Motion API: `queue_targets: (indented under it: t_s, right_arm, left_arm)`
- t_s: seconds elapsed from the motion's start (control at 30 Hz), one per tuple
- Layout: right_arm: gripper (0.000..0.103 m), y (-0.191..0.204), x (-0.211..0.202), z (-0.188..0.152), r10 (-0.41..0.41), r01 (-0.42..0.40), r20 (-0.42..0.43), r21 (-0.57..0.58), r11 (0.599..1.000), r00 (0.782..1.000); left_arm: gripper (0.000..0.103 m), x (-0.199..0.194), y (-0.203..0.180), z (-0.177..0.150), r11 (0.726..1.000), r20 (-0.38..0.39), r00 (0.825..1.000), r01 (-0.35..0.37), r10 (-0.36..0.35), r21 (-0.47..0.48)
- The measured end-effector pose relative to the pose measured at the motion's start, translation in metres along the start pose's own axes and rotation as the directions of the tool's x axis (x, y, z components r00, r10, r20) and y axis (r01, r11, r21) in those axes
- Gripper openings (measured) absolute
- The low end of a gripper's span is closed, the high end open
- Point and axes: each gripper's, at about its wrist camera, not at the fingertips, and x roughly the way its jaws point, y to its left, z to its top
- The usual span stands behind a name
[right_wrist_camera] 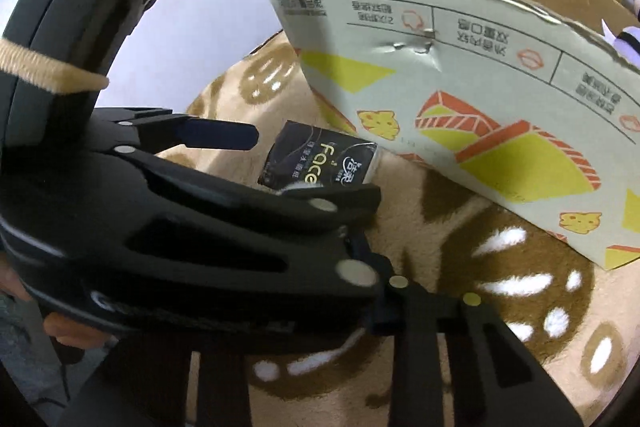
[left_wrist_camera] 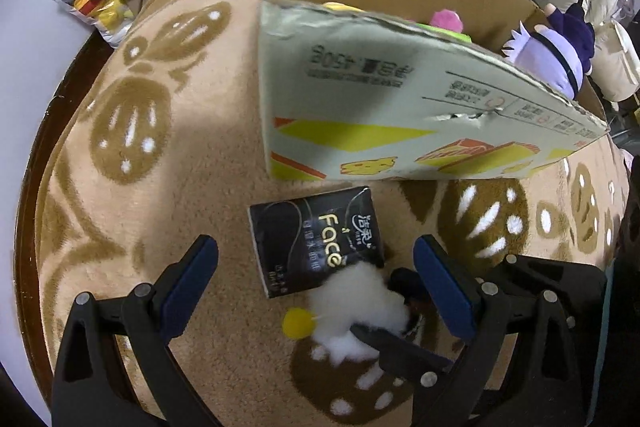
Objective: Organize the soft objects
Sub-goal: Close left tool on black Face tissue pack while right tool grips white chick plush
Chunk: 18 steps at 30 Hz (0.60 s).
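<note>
left claw (left_wrist_camera: pixel 316 291) spread wide, angled down over tissue pack (left_wrist_camera: pixel 316 241) — right unclear.

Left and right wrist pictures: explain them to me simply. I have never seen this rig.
There is no robot here. A person holds a two-finger clamp in each hand, and each clamp carries a wide-angle camera looking along its fingers.

The left wrist view shows the left gripper open, its blue-padded fingers either side of a black tissue pack and a white fluffy toy. Both lie on a tan patterned blanket.

A dark part reaching the toy is probably the right gripper. Whether it grips is unclear.

Behind stands a cardboard box already holding a purple doll.

The right wrist view shows the same spot, mostly blocked by the left gripper.
</note>
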Motion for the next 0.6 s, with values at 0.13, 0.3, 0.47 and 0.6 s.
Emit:
queue_targets:
  t_s: [0.13, 0.3, 0.47, 0.6]
  right_arm:
    - [0.030, -0.002, -0.001, 0.000, 0.011, -0.011, 0.000, 0.015, 1.000, 1.000]
    - [0.030, 0.000, 0.001, 0.003, -0.009, 0.009, -0.006, -0.011, 1.000, 1.000]
    - [0.029, 0.003, 0.001, 0.005, -0.018, 0.018, -0.014, -0.015, 1.000, 1.000]
    - [0.027, 0.003, -0.007, 0.005, -0.028, 0.028, -0.013, -0.014, 1.000, 1.000]
  left_arm:
    - [0.090, 0.010, 0.001, 0.000, 1.000, -0.023, 1.000, -0.001, 0.001, -0.005]
    - [0.072, 0.018, 0.006, 0.000, 0.999, -0.037, 0.999, -0.022, 0.020, -0.030]
    - [0.065, 0.014, 0.014, 0.000, 0.998, -0.031, 0.999, -0.022, 0.020, -0.063]
    - [0.065, 0.008, 0.017, -0.004, 0.997, -0.014, 0.999, -0.051, 0.050, -0.063]
